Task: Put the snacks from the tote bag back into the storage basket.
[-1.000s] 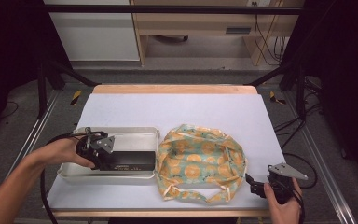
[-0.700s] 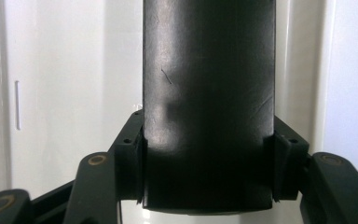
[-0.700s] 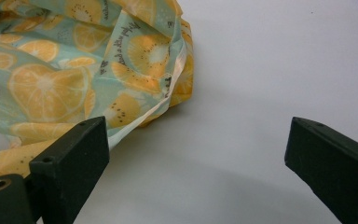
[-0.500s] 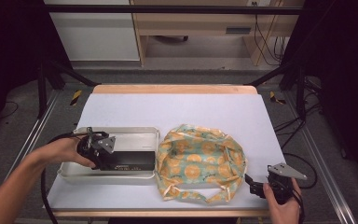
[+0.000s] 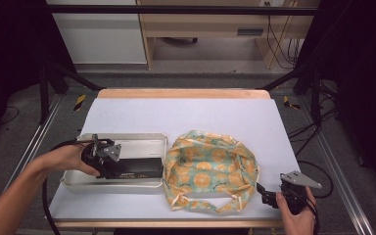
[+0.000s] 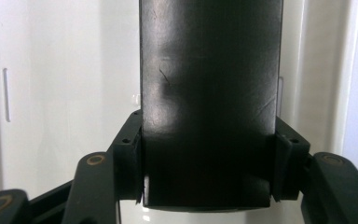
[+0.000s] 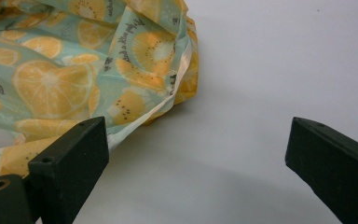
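A long black box (image 5: 138, 168) lies in a shallow metal tray (image 5: 142, 142) at the table's left. My left gripper (image 5: 117, 166) is shut on it; in the left gripper view the pads (image 6: 133, 154) press against both sides of the black box (image 6: 209, 93) over the tray's pale floor (image 6: 65, 93). A cloth bag (image 5: 210, 169) printed with orange slices lies crumpled at the middle. My right gripper (image 5: 267, 196) rests near the front right corner, open, just off the bag's edge. In the right gripper view the bag (image 7: 74, 70) lies beside the left jaw, and nothing sits between the jaws of the right gripper (image 7: 200, 154).
The white table top (image 5: 200, 117) stretches behind the tray and bag to a wooden far edge (image 5: 186, 93). Metal rails run along both sides of the table. Cables trail on the floor at the right (image 5: 318, 166).
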Demonstrator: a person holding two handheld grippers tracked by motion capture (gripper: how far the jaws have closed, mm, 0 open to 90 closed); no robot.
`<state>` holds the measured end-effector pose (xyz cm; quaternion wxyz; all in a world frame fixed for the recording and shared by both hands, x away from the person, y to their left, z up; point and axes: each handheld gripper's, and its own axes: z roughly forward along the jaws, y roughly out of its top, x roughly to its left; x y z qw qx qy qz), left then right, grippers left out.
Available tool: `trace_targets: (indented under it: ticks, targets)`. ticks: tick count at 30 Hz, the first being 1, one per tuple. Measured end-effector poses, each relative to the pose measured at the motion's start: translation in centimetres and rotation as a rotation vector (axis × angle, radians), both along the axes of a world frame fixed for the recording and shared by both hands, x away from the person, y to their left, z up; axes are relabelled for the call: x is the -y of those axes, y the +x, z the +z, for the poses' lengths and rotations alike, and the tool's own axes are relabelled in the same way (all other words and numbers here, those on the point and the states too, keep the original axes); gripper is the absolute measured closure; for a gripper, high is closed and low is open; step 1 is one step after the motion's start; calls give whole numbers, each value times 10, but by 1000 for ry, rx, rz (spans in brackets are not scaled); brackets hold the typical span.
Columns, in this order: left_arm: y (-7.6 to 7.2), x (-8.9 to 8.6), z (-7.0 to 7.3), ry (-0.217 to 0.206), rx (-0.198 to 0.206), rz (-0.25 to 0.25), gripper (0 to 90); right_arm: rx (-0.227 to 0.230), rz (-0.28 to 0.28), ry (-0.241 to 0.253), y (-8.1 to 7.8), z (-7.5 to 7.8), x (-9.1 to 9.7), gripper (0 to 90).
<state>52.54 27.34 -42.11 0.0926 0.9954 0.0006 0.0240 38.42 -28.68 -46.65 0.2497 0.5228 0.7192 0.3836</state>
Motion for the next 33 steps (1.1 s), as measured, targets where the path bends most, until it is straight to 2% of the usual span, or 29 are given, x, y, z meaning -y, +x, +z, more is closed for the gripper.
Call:
trace_targets:
  ticks: [13, 20, 24, 27, 30, 33]
  targets:
    - [1, 1, -1, -11, 5, -27, 427, -2, 5, -6, 1, -1, -1, 66]
    - [3, 2, -2, -6, -2, -14, 411, 0, 9, -7, 0, -1, 0, 66]
    - [5, 1, -2, 7, -4, 13, 341, -1, 11, -7, 1, -1, 0, 64]
    - [5, -1, 2, -7, -4, 30, 266, -3, 9, -3, 0, -1, -1, 63]
    - [4, -2, 8, -36, 8, 60, 214, -3, 8, -5, 1, -1, -1, 62]
    - [1, -2, 15, -52, 23, 69, 157, -8, 9, -2, 0, -1, -2, 62]
